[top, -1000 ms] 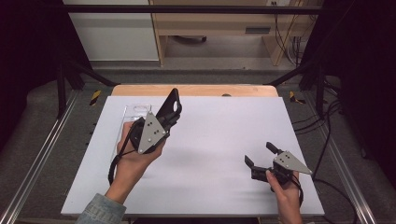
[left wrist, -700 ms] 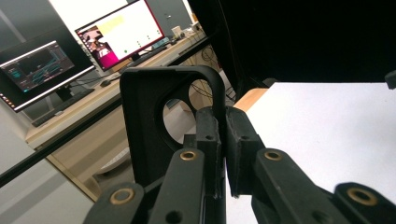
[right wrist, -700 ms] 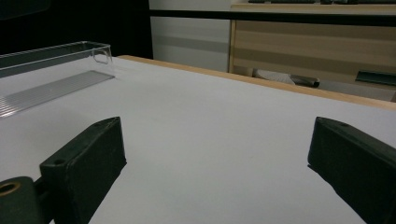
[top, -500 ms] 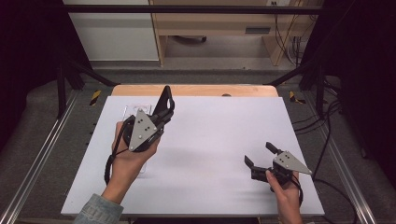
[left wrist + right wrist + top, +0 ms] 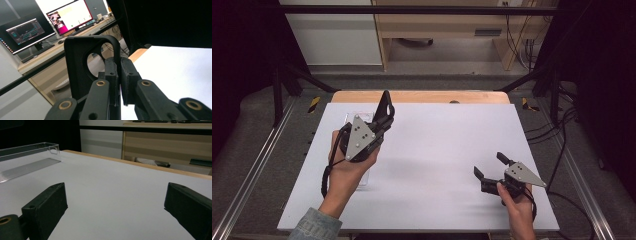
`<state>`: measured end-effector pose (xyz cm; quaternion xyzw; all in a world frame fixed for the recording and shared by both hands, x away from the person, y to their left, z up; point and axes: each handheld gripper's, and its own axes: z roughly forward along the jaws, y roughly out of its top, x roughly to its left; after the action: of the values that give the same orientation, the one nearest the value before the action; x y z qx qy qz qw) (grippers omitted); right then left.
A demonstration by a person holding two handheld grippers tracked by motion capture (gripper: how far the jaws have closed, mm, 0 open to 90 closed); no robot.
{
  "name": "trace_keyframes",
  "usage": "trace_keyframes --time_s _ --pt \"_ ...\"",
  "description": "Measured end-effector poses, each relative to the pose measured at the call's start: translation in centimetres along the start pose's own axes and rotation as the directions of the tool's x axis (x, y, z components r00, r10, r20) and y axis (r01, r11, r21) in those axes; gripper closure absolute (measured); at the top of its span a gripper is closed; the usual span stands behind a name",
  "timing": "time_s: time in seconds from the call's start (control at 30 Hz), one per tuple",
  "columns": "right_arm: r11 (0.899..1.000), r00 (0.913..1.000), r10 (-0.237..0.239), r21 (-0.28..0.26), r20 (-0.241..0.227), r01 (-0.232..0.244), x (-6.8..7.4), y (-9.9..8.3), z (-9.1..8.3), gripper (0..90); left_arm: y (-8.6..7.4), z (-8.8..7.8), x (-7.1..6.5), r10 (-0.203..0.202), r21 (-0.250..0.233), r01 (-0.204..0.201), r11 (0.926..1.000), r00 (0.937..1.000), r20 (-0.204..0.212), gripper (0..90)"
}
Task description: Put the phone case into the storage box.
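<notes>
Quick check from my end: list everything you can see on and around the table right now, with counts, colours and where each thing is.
phone case: 1, black, clamped in the left gripper above the table's left side
clear tray: 1, transparent, on the table's left part
table: 1, white top, wooden far edge
monitors: 2, lit, on a desk beyond the table
left gripper: 1, black, raised, shut on the case
right gripper: 1, black, low at front right, jaws open

left gripper (image 5: 119, 75) jaws clamped on black phone case (image 5: 82, 67), case upright, camera cutout at top, white table (image 5: 175, 72) on right, two lit monitors (image 5: 47, 22) on desk behind
</notes>
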<state>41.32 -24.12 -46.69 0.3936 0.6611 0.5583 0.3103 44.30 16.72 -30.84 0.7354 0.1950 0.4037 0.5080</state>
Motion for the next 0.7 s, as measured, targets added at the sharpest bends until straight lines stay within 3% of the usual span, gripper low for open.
trace_keyframes --time_s 0.3,0.4,0.7 --pt "1.0 0.9999 -0.01 -0.006 -0.008 0.01 0.0 0.0 0.0 4.9 -0.4 -0.4 0.7 -0.049 -0.006 0.049 0.9988 0.9986 -0.018 84.5" --pt "1.0 0.9999 -0.011 -0.005 -0.004 0.011 0.0 0.0 0.0 4.7 -0.6 -0.6 1.1 -0.098 -0.017 0.097 0.9951 0.9951 -0.017 84.5" --pt "0.999 0.9989 -0.046 -0.014 0.003 0.046 0.0 -0.1 0.0 4.6 -1.4 -1.4 2.3 -0.139 -0.015 0.139 0.9902 0.9883 -0.062 84.5"
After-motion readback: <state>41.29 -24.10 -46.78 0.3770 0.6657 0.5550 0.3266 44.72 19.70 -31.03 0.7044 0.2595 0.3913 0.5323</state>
